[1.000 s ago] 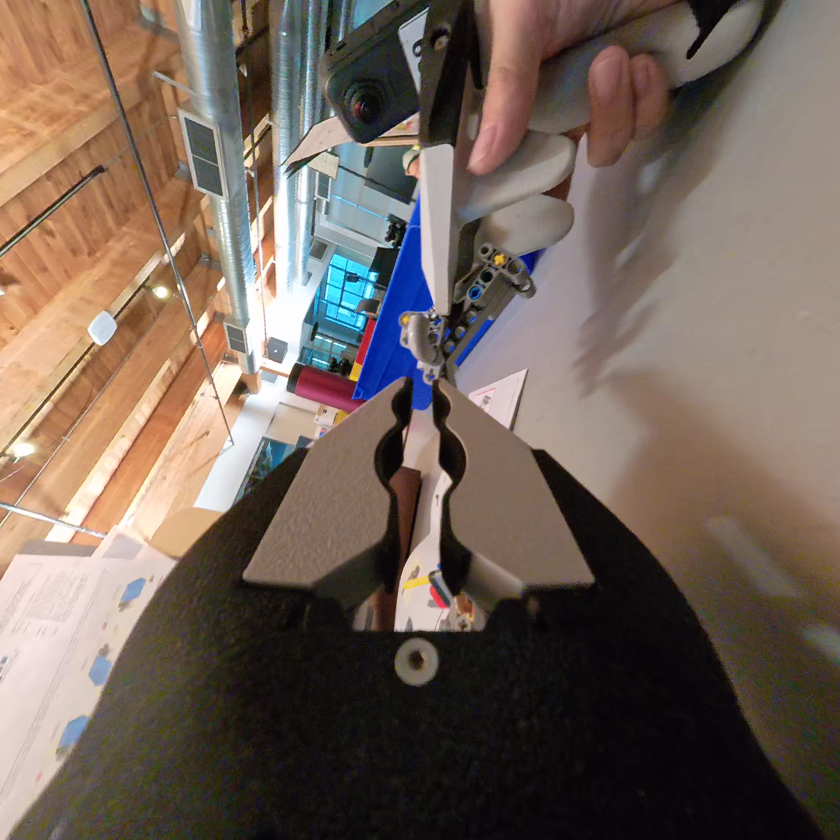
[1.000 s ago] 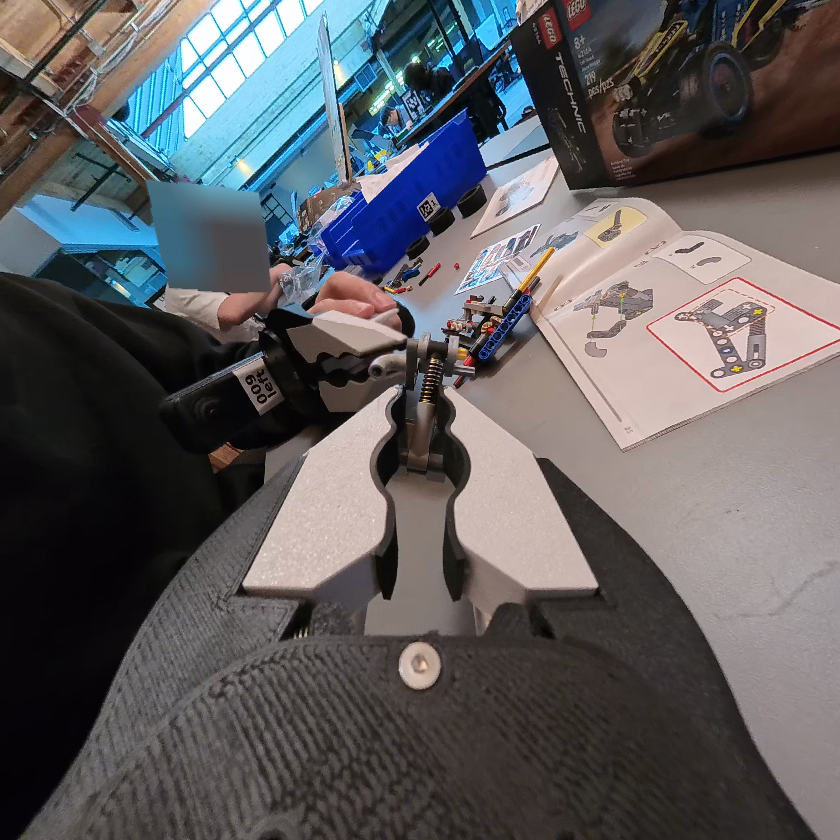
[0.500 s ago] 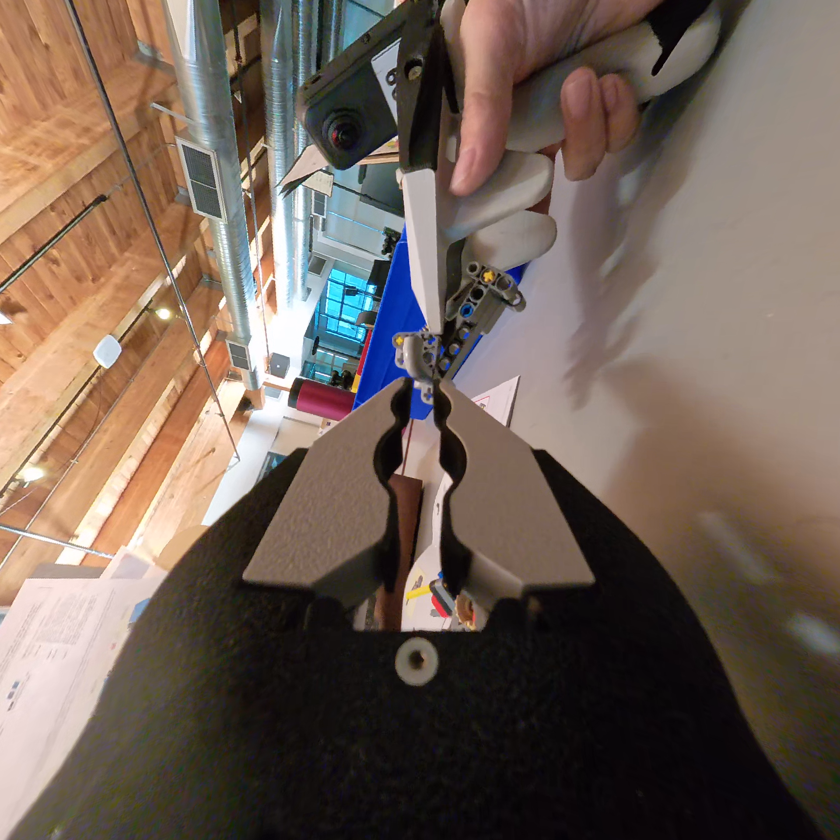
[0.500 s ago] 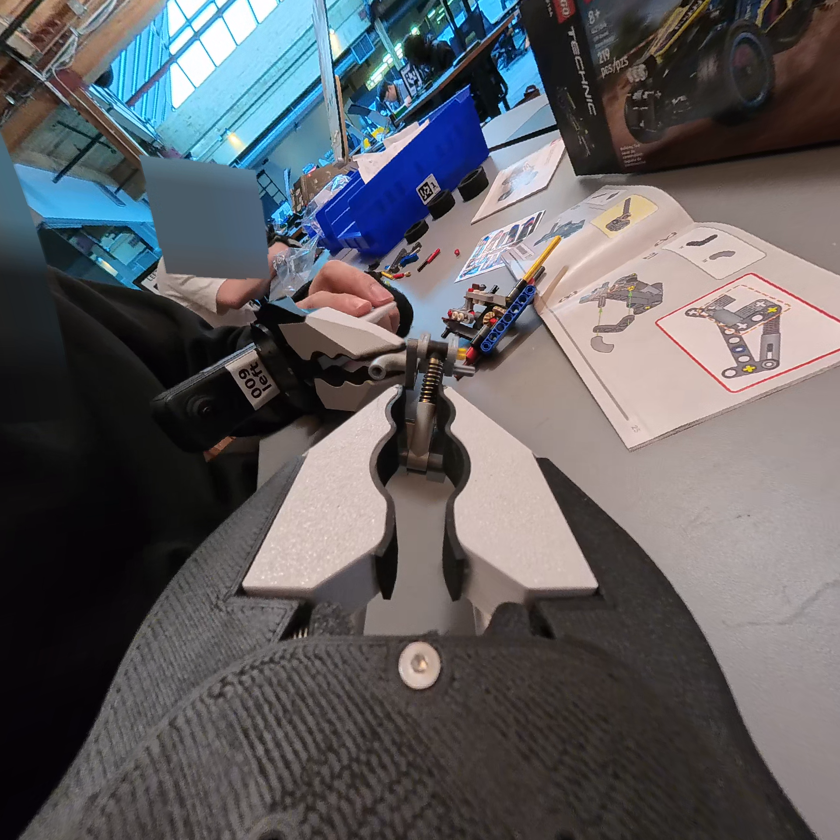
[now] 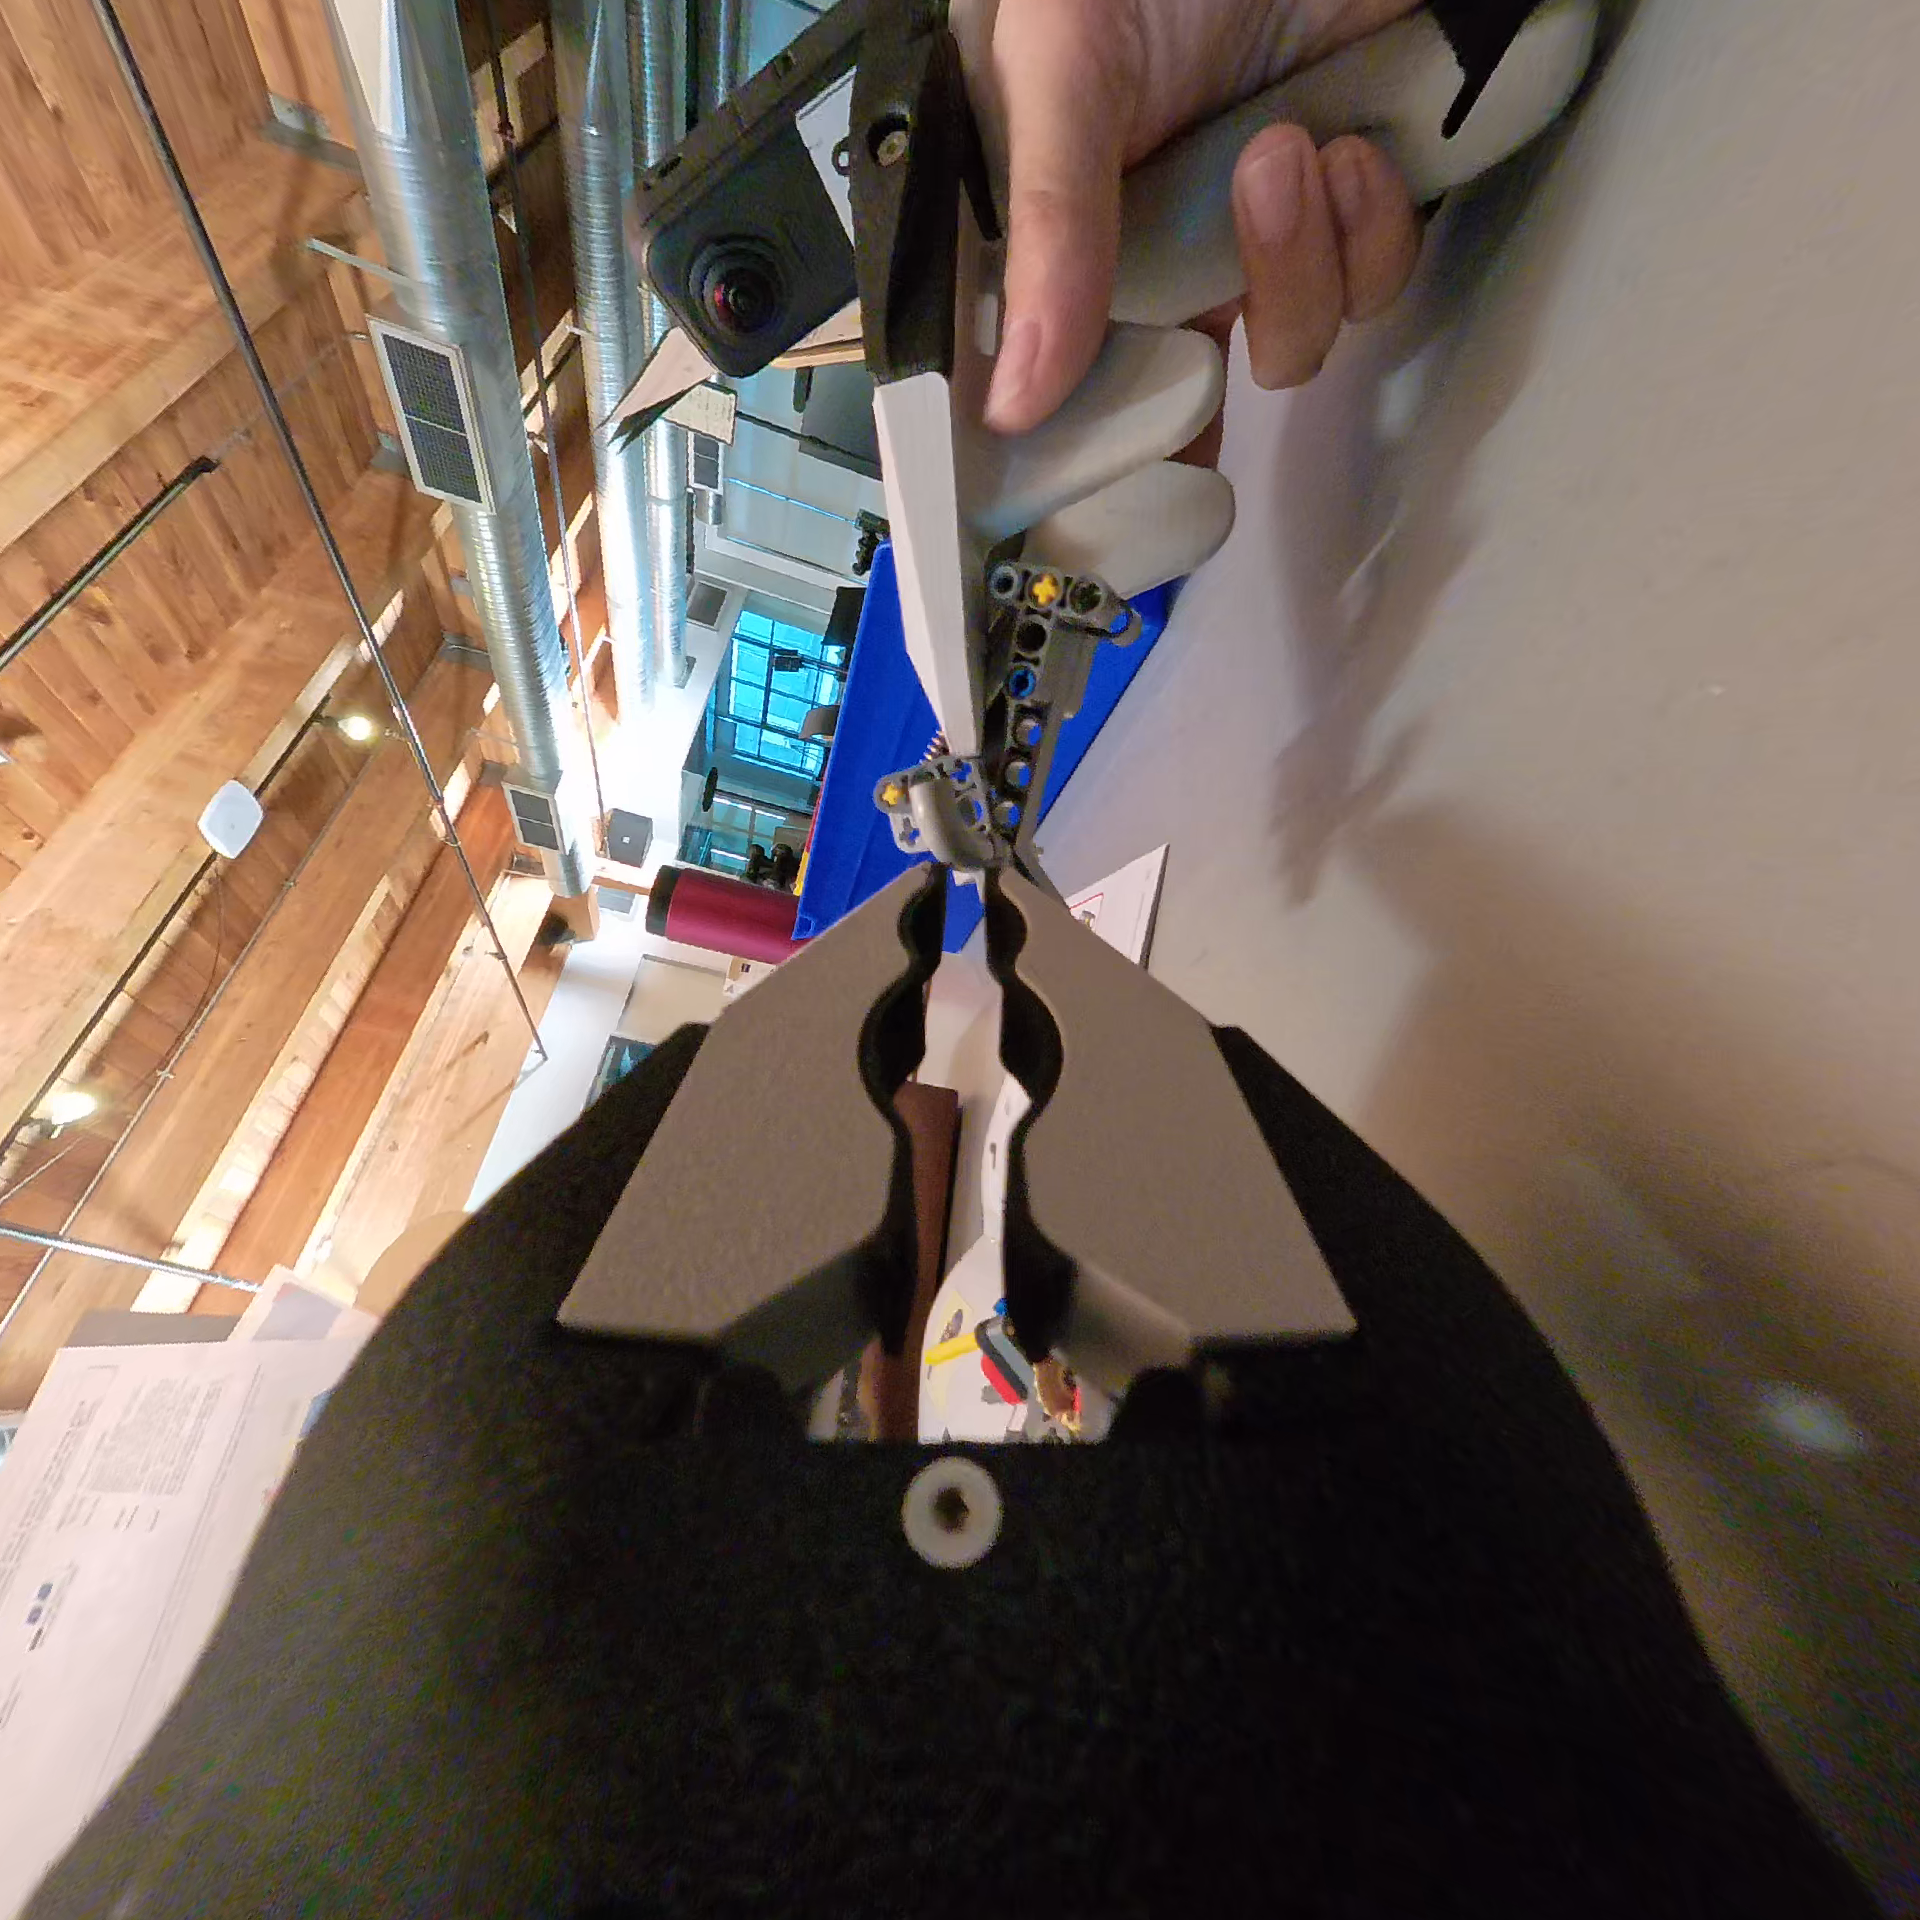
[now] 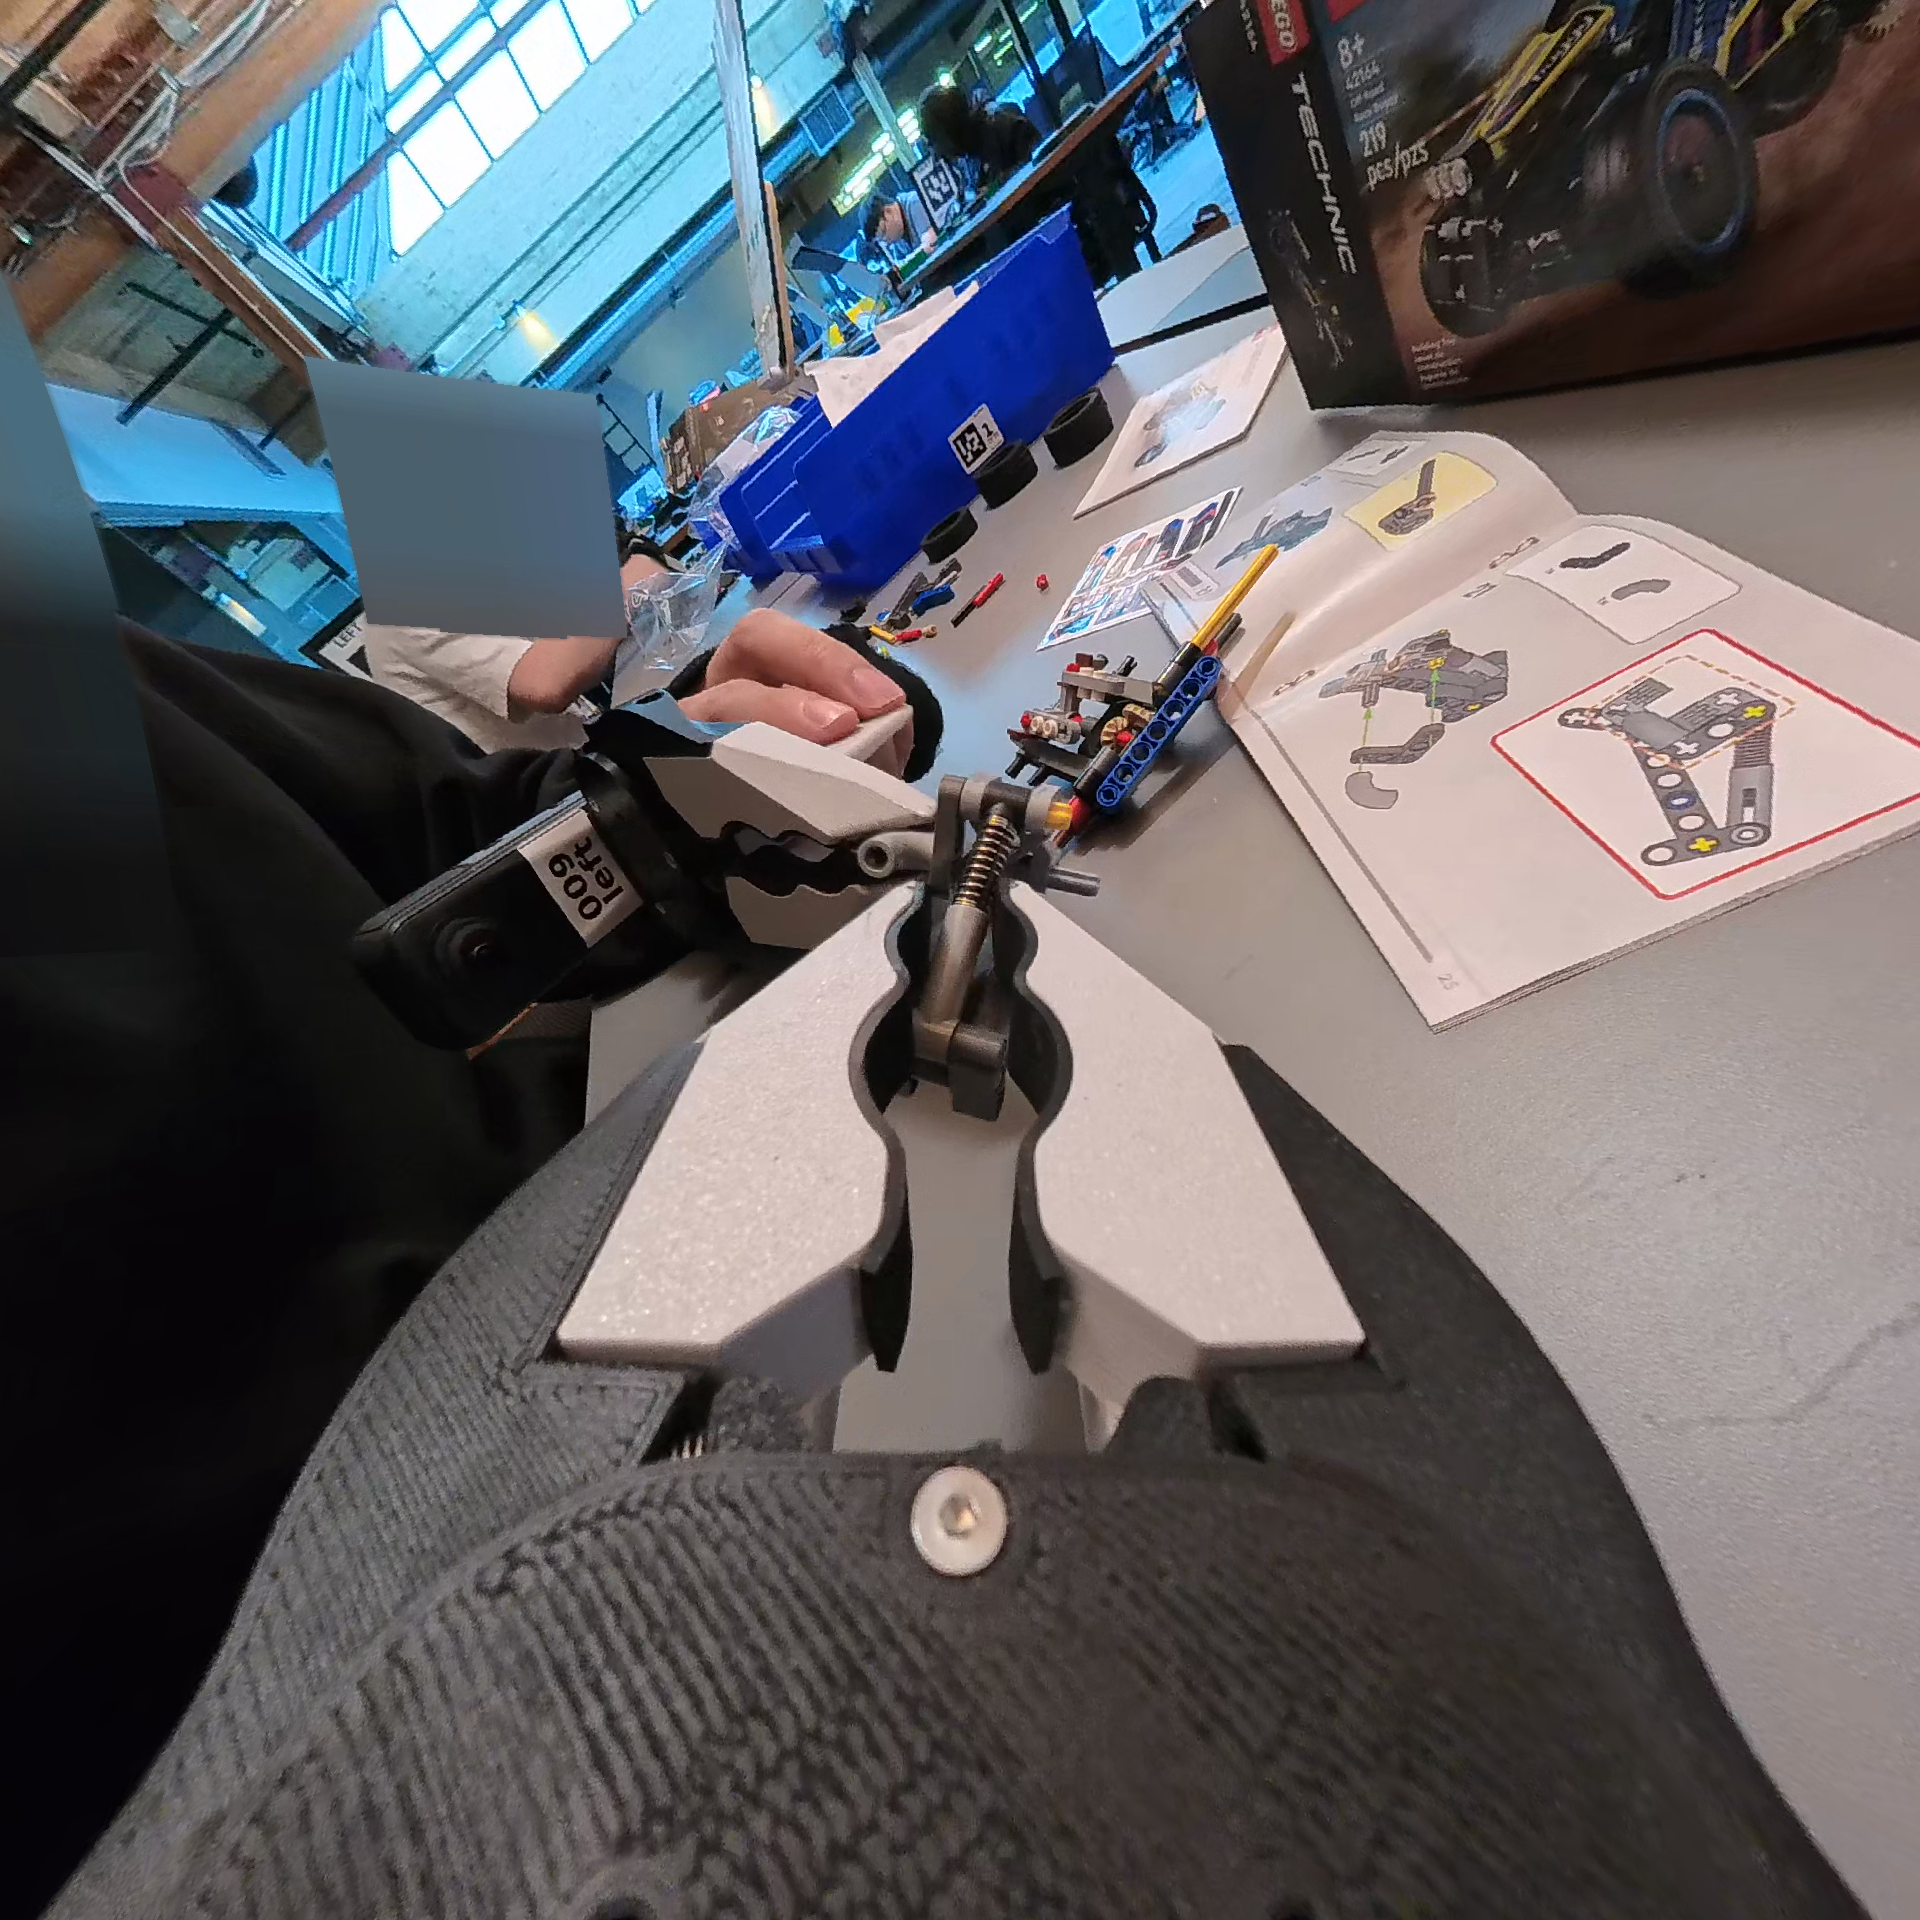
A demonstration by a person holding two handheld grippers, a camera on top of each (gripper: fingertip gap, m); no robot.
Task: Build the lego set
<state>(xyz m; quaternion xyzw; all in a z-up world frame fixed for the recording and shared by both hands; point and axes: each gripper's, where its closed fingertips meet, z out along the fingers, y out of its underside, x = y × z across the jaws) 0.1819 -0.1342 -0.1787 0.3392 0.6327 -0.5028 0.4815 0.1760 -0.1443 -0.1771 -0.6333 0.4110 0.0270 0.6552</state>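
My right gripper (image 6: 966, 896) is shut on a small dark grey lego assembly with a spring shock absorber (image 6: 961, 935), held above the grey table (image 6: 1558, 1247). The shock absorber leans between the jaws. My left gripper (image 5: 961, 881) comes in from the left, its tips nearly together on a light grey curved piece (image 5: 940, 821) at the top end of that assembly (image 5: 1029, 675). In the right wrist view the left gripper (image 6: 904, 831) pinches the light grey piece (image 6: 881, 854) beside the spring. In the left wrist view the right gripper (image 5: 971, 748) reaches down from above, held by a hand.
An open instruction booklet (image 6: 1558, 748) lies to the right, with the set's box (image 6: 1610, 187) behind it. A partial build with a blue beam (image 6: 1127, 727) sits just past the grippers. A blue bin (image 6: 935, 436), black tyres (image 6: 1075, 426) and loose pieces lie farther back. Less than 4 cm separates the two grippers' tips.
The shock absorber stood upright in the right gripper and now leans to one side. The light grey piece at the left gripper's tips has turned slightly.
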